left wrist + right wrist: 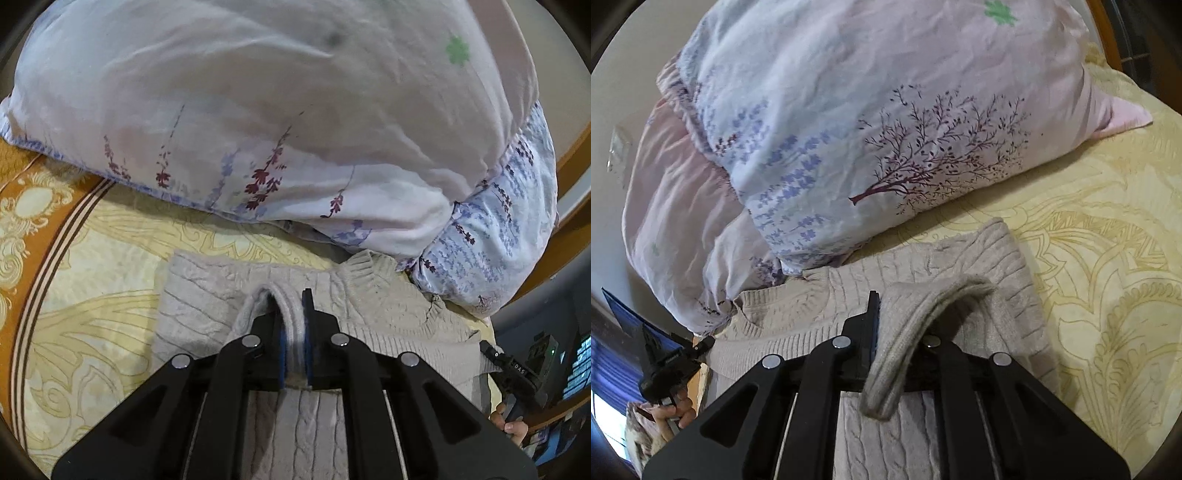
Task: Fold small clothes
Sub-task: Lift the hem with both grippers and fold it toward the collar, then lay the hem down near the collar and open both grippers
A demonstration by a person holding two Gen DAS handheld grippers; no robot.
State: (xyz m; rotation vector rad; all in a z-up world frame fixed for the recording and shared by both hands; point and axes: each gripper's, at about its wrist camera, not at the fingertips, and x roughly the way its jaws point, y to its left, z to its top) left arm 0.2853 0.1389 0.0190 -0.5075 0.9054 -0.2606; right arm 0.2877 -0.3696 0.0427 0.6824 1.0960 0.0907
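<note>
A beige cable-knit sweater (pixel 388 306) lies on the bed below the pillows; it also shows in the right wrist view (pixel 820 310). My left gripper (pixel 293 306) is shut on a ribbed fold of the sweater (pixel 291 332), held between its blue pads. My right gripper (pixel 905 306) is shut on a ribbed edge of the same sweater (pixel 916 325), which drapes over and hides its right finger.
Two stacked floral pillows (pixel 277 110) lie just beyond the sweater, also in the right wrist view (pixel 868 129). A yellow patterned bedsheet (pixel 92 295) with an orange border covers the bed. A wooden bed frame (pixel 576 155) runs along the right. Each view shows the other hand-held gripper at the side.
</note>
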